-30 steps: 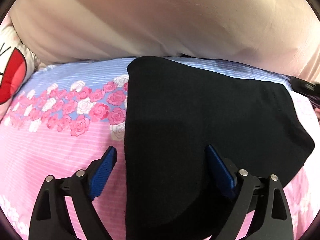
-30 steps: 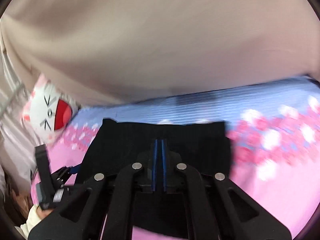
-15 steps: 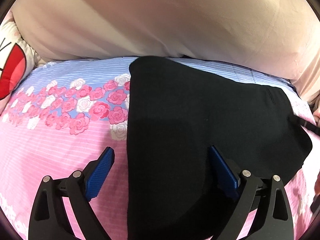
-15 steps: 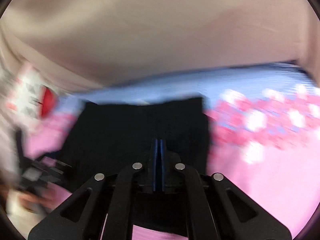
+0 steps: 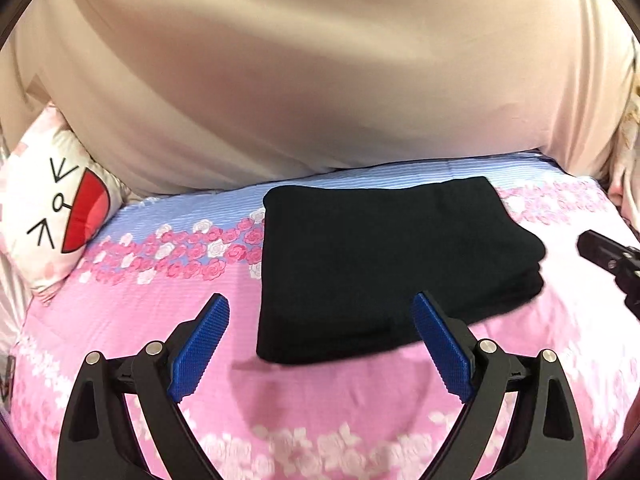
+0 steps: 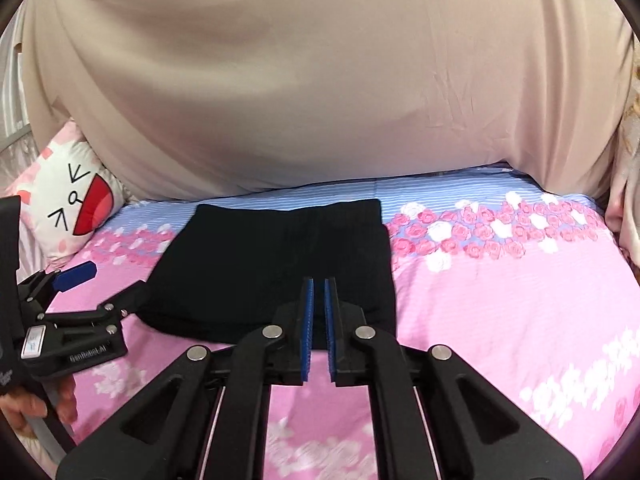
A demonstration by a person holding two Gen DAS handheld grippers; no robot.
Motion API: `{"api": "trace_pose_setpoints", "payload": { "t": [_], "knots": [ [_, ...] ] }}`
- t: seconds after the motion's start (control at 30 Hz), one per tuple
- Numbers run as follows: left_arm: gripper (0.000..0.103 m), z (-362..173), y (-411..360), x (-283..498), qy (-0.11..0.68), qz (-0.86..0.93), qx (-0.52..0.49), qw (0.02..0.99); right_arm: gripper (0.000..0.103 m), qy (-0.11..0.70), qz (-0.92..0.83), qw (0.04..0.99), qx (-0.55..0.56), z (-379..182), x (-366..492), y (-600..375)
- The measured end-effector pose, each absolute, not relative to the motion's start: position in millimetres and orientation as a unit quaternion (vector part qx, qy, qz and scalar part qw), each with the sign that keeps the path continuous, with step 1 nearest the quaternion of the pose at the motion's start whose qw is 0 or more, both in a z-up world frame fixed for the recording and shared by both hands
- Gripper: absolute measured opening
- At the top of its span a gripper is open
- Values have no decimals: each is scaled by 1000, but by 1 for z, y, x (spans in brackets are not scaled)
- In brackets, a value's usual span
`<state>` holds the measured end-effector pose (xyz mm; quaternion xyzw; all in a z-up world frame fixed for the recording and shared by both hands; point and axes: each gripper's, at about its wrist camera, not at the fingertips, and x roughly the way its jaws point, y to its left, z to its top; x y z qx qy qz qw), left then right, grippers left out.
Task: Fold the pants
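Since nothing is held, the left gripper (image 5: 320, 344) has its blue jaws spread wide, and the right gripper (image 6: 319, 312) has its jaws almost pressed together. Past them, the folded black cloth pants (image 5: 384, 264) lie flat on the pink flowery bed sheet (image 5: 120, 320), probably finished.

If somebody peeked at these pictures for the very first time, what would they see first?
Probably the black pants, folded into a neat block in the middle of the pink rose bedsheet. Next, the cartoon-face pillow at the bed's left end, against the beige curtain. The left gripper gapes open near the pants.
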<state>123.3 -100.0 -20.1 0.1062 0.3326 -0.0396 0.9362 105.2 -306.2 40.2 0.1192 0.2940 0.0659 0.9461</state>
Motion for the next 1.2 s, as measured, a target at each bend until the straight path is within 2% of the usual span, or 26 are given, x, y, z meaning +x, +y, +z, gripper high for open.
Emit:
{"api": "trace_pose_setpoints", "payload": {
  "t": [0.17, 0.2, 0.27, 0.3, 0.33, 0.5, 0.6, 0.7, 0.73, 0.8, 1.2],
  "knots": [
    [91, -14, -102, 96, 328, -48, 99, 938, 6, 289, 68, 946, 131, 43, 83, -297],
    [91, -13, -102, 92, 327, -48, 98, 939, 10, 288, 67, 946, 135, 43, 79, -296],
    [92, -11, -101, 86, 324, -49, 96, 940, 29, 283, 62, 947, 139, 45, 74, -295],
    [92, -9, -100, 83, 322, -48, 94, 941, 52, 273, 55, 950, 139, 48, 69, -294],
    [93, -7, -99, 80, 318, -48, 92, 942, 67, 263, 49, 954, 137, 51, 64, -293],
    [96, 2, -94, 66, 305, -52, 74, 948, 70, 244, 39, 960, 130, 63, 51, -288],
    [96, 5, -92, 60, 299, -52, 70, 950, 81, 241, 29, 962, 123, 66, 46, -285],
    [96, 5, -89, 57, 298, -51, 69, 951, 84, 242, 27, 963, 118, 66, 42, -281],
    [96, 5, -88, 55, 297, -51, 67, 951, 90, 242, 27, 963, 119, 66, 40, -280],
    [96, 4, -86, 53, 297, -53, 64, 951, 94, 238, 24, 964, 116, 66, 36, -277],
    [96, -1, -82, 43, 302, -49, 67, 950, 98, 249, 19, 962, 114, 56, 27, -274]
  ]
}}
